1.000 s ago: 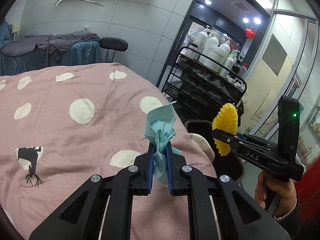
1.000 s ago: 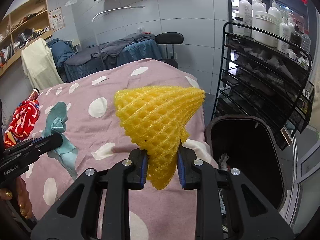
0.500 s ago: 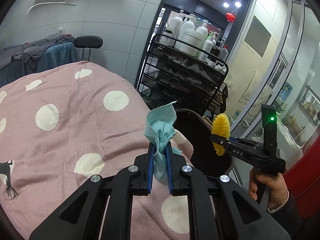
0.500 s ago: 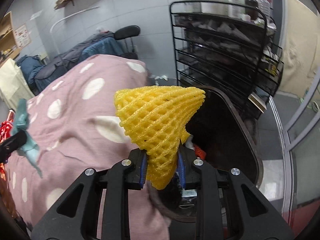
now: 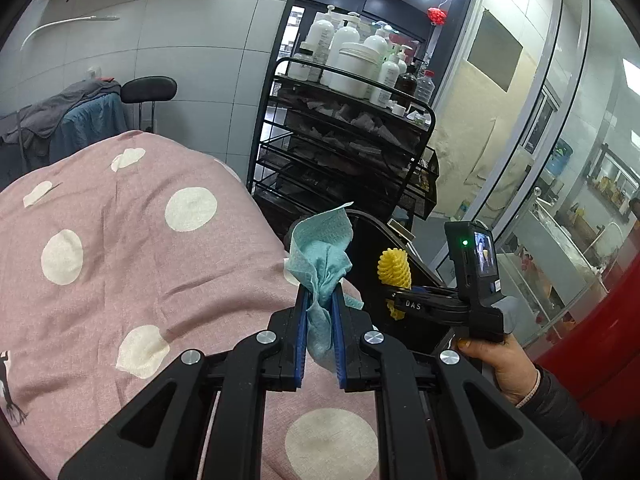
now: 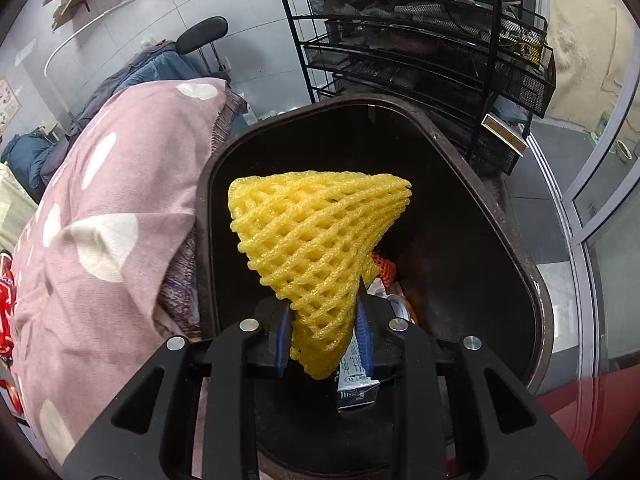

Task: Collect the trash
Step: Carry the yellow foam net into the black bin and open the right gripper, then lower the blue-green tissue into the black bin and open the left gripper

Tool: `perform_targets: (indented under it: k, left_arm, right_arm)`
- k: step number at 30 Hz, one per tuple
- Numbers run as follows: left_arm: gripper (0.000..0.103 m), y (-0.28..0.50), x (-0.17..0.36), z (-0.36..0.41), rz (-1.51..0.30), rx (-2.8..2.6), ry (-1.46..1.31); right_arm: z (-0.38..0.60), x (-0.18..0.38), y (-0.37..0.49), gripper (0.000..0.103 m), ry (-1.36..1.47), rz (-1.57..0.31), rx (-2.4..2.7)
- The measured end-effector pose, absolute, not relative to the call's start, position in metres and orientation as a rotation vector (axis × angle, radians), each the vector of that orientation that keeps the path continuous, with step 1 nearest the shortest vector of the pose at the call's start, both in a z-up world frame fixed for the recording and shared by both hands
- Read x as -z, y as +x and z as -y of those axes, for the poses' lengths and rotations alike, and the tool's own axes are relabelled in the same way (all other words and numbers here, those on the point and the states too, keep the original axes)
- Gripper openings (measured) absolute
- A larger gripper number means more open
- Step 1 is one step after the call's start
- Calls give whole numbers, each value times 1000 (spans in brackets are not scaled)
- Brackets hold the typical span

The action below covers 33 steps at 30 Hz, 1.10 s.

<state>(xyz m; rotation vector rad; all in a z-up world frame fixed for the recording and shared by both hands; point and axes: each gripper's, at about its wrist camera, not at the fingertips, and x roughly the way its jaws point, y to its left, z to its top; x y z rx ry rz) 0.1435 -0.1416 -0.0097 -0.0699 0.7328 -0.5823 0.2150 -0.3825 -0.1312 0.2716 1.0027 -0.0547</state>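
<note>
My left gripper (image 5: 319, 312) is shut on a crumpled teal paper towel (image 5: 322, 252) and holds it above the pink dotted bed cover (image 5: 120, 248), near its right edge. My right gripper (image 6: 323, 320) is shut on a yellow foam fruit net (image 6: 316, 236) and holds it over the open mouth of the dark trash bin (image 6: 532, 276). The bin has trash inside, among it an orange net (image 6: 385, 268) and a silver wrapper (image 6: 356, 384). In the left wrist view the right gripper (image 5: 394, 296) with the yellow net (image 5: 394, 268) is over the bin (image 5: 372, 248).
A black wire rack (image 5: 344, 152) with white bottles (image 5: 352, 68) stands just behind the bin; it also shows in the right wrist view (image 6: 420, 40). A black stool (image 5: 148, 90) and draped clothes (image 5: 68, 116) stand by the tiled wall. Glass doors (image 5: 560, 160) are to the right.
Both grippers have moved right, off the bed toward the bin. The right gripper with the yellow net has come over the bin's opening. Both holds are unchanged.
</note>
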Motion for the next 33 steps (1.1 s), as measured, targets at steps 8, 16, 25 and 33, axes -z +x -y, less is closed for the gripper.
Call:
perform_targets:
  k: [8, 16, 25, 33]
  left_arm:
    - [12, 146, 12, 149, -741, 600, -64]
    - [12, 149, 14, 164, -755, 633, -50]
    - [12, 156, 16, 186, -772, 656, -8]
    - [12, 171, 20, 215, -784, 696, 35]
  right_arm:
    - [380, 128, 201, 81, 268, -957, 90]
    - [382, 114, 185, 84, 286, -911, 92]
    - [375, 96, 163, 87, 249, -848, 115]
    - [373, 82, 138, 87, 231, -804, 136]
